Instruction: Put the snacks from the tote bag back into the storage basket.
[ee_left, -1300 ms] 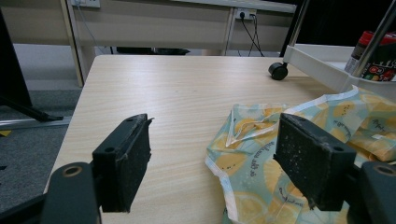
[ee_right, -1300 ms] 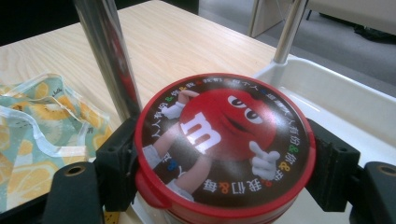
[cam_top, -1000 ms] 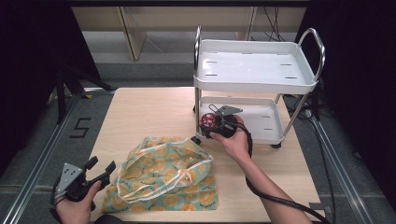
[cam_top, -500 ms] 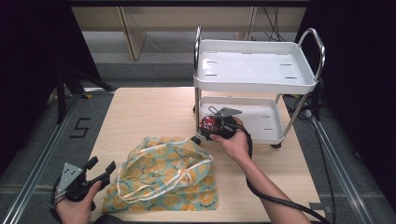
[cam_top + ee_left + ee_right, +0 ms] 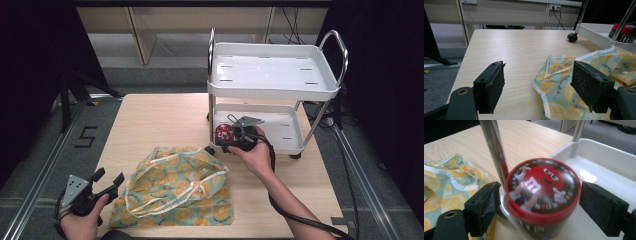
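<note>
My left gripper (image 5: 107,185) waits at the near left corner of the table (image 5: 160,120). Its jaws are spread wide with nothing between them. Just to its right lies the bag (image 5: 177,187), a soft cloth one with yellow fruit on it, flat and floppy on the wood.

Next comes my right gripper (image 5: 541,202). Its jaws stand apart, one on each side of the candy tub (image 5: 542,195), and I see a small gap at each pad, so I think it is not squeezed. The tub sits at the near left corner of the cart (image 5: 290,145), on the low shelf, right by a shiny metal post (image 5: 495,152).

I think the tub is hard, round and smooth, so it could slip or spin. It looks light to me. I would hold it by its sides, under the red lid, and squeeze gently.
</note>
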Motion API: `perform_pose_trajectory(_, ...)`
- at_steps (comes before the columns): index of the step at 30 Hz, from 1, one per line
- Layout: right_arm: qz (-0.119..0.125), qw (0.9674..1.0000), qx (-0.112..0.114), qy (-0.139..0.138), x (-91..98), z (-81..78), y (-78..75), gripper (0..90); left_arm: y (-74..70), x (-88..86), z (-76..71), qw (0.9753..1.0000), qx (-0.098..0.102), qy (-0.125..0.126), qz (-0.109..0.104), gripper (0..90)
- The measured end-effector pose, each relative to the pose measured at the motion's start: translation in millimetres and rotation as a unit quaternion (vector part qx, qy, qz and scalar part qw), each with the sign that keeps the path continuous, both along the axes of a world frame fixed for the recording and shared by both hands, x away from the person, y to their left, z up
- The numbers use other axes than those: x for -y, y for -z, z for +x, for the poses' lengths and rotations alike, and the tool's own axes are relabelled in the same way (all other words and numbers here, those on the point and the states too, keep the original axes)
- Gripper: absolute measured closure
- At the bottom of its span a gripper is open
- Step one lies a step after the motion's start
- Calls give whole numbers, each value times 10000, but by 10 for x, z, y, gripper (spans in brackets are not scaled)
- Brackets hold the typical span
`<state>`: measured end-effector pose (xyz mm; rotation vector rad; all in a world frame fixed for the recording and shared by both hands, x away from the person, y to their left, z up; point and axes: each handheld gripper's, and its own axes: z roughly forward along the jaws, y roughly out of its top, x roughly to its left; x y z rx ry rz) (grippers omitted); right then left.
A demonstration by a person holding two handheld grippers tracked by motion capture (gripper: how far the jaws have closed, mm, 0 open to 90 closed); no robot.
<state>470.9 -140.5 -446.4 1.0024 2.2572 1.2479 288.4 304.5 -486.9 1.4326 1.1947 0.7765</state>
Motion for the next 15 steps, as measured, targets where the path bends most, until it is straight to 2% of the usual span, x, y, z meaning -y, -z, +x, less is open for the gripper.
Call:
perform_pose_trajectory(1,23,10000,1,5,16,-22,-8,177,-6,2,-5,10000,-54,-21,27,257)
perform_pose_trajectory(3,15,10000,-21,56,50,-76,-24,178,-8,3,-2,10000,-39,4,49,257)
perform_pose_trajectory(4,-55,9999,82,-53,76,-78,-28,179,-4,7,5,10000,1,23,30,257)
perform_pose_trajectory(9,39,10000,11,20,179,-205,-52,180,-5,28,2,10000,-63,-1,61,257)
perform_pose_trajectory(10,13,10000,60,-77,199,-213,-50,180,-3,32,3,10000,-65,5,54,257)
perform_pose_trajectory(11,40,10000,-12,20,211,-245,-51,180,-5,33,1,10000,-66,12,69,257)
perform_pose_trajectory(14,42,10000,80,-29,276,-287,-53,181,-7,38,-2,10000,-60,21,67,257)
perform_pose_trajectory(15,90,9999,4,48,285,-314,-59,181,-7,40,-3,10000,-72,6,67,257)
